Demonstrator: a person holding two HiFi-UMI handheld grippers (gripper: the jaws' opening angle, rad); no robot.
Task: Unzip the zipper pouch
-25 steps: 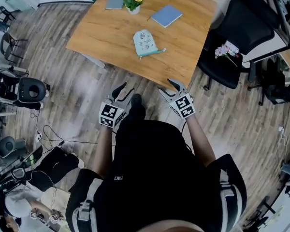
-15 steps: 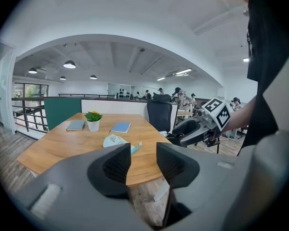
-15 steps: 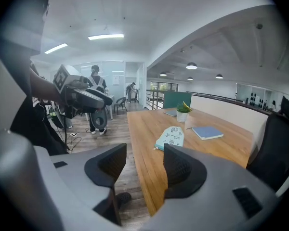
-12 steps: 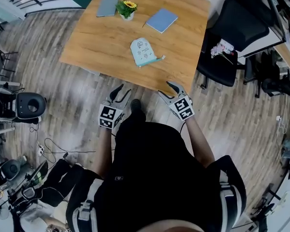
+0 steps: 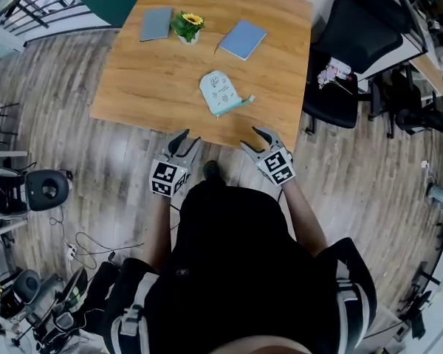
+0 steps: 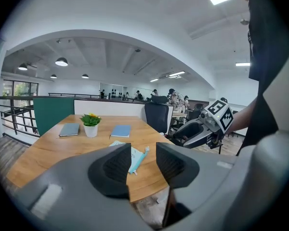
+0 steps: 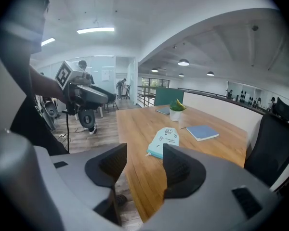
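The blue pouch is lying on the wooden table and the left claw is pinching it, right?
Not quite. The pouch does lie on the table, but the left claw isn't pinching it: it is open and empty, and the pouch lies apart from it. The head view shows the gap.

Pale-teal zipper pouch flat on table
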